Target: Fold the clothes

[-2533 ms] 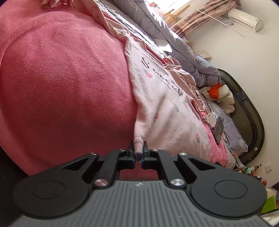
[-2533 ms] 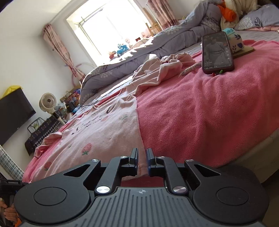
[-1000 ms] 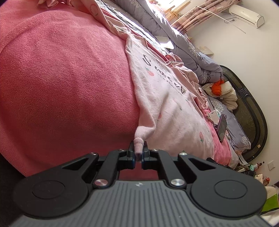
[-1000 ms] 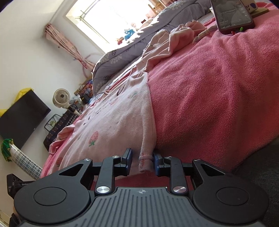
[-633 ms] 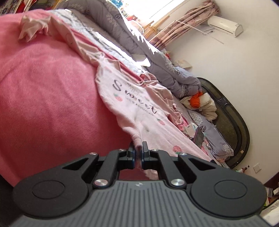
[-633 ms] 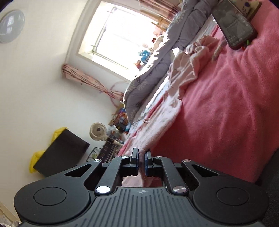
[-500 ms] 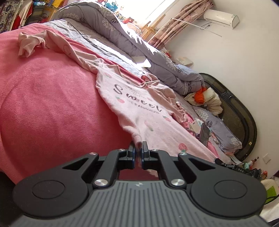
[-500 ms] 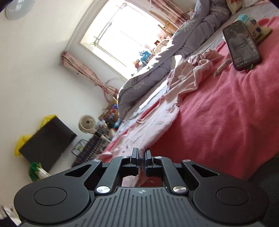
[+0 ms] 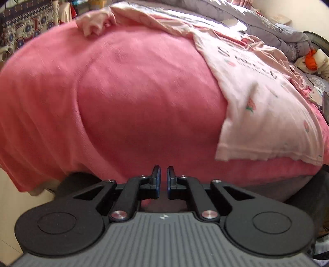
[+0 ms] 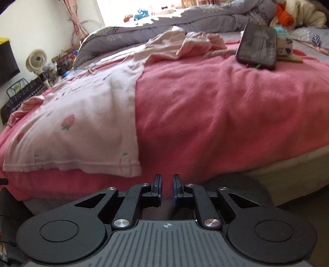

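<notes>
A pale pink shirt [image 9: 263, 115] with strawberry prints lies spread flat on the pink blanket [image 9: 133, 92], its hem along the bed's front edge. My left gripper [image 9: 162, 170] is shut with nothing between its fingers, below and left of the hem's left corner. In the right wrist view the shirt [image 10: 82, 123] fills the left half. My right gripper [image 10: 166, 178] sits just below and right of the hem's right corner, its jaws opening with nothing between them. One sleeve is bunched at the far right of the shirt.
A dark phone [image 10: 257, 46] leans upright on the blanket [image 10: 226, 113] at the far right. A grey duvet [image 10: 185, 18] is heaped along the back of the bed. A small fan [image 10: 37, 59] and clutter stand by the wall on the left.
Both grippers held the shirt's hem corners earlier; now the hem lies on the blanket and both sets of jaws are empty. Both hands have drawn back from the bed edge.
</notes>
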A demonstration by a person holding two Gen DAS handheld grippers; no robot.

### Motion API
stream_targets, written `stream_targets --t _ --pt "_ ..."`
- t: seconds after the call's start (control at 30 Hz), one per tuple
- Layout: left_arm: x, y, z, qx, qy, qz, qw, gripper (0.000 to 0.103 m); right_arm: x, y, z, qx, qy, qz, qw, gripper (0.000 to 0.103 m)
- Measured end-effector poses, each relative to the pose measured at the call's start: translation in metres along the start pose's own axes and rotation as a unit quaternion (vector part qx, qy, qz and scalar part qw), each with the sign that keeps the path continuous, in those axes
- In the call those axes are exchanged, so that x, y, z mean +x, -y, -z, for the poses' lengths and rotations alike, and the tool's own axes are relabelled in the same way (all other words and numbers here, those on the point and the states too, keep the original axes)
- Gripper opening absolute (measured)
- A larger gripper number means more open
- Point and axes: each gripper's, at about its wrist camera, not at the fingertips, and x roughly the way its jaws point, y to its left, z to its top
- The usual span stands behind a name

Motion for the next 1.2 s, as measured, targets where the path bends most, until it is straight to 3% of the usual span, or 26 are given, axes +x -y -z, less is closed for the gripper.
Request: stream_targets --t 0.07,0.13,0.2,0.27,0.33,0.47,0.57,0.67,0.77,0.83,0.97,1.0,1.03,1.2 --pt "-0.015 0.005 -0.021 0.021 0.039 -0.019 0.9988 0.004 -0.012 -0.002 -0.017 -0.018 0.052 0.014 0.998 0.017" --pt "-0.021 0.026 -0.043 0.050 0.086 -0.015 0.9949 0.015 -0.016 -0.019 -0.034 -0.052 0.104 0.001 0.993 0.025" --pt "-0.018 0.056 -0.059 0.075 0.132 -0.002 0.9884 0.059 -0.008 -0.044 -0.049 -0.083 0.145 -0.041 0.985 0.050" --pt "-0.004 0.088 -0.072 0.091 0.166 0.010 0.9818 0.073 0.009 -0.073 -0.063 -0.106 0.177 -0.088 0.975 0.058" --pt "0.021 0.121 -0.088 0.092 0.178 0.014 0.9797 0.074 0.032 -0.104 -0.080 -0.117 0.195 -0.113 0.967 0.061" --pt "0.074 0.155 -0.111 0.074 0.150 0.021 0.9857 0.077 0.085 -0.149 -0.107 -0.123 0.186 -0.144 0.964 0.066" --pt "0.112 0.165 -0.107 0.097 0.116 -0.028 0.9881 0.078 0.115 -0.159 -0.110 -0.137 0.145 -0.137 0.970 0.070" --pt "0.116 0.169 -0.088 0.145 0.156 -0.061 0.9750 0.091 0.129 -0.157 -0.100 -0.163 0.113 -0.122 0.972 0.072" --pt "0.111 0.166 -0.078 0.166 0.170 -0.078 0.9684 0.094 0.124 -0.150 -0.089 -0.199 0.112 -0.088 0.970 0.073" --pt "0.104 0.154 -0.074 0.155 0.173 -0.070 0.9702 0.094 0.117 -0.140 -0.081 -0.219 0.127 -0.055 0.966 0.075" --pt "0.091 0.127 -0.066 0.130 0.174 -0.073 0.9734 0.098 0.109 -0.101 -0.073 -0.190 0.151 -0.025 0.970 0.078" --pt "0.087 0.120 -0.064 0.124 0.173 -0.075 0.9741 0.099 0.107 -0.093 -0.072 -0.185 0.158 -0.017 0.970 0.086" --pt "0.083 0.113 -0.061 0.119 0.172 -0.078 0.9747 0.099 0.105 -0.085 -0.070 -0.173 0.161 -0.016 0.972 0.088" --pt "0.064 0.088 -0.048 0.102 0.167 -0.078 0.9776 0.101 0.100 -0.058 -0.069 -0.136 0.171 0.014 0.976 0.089"
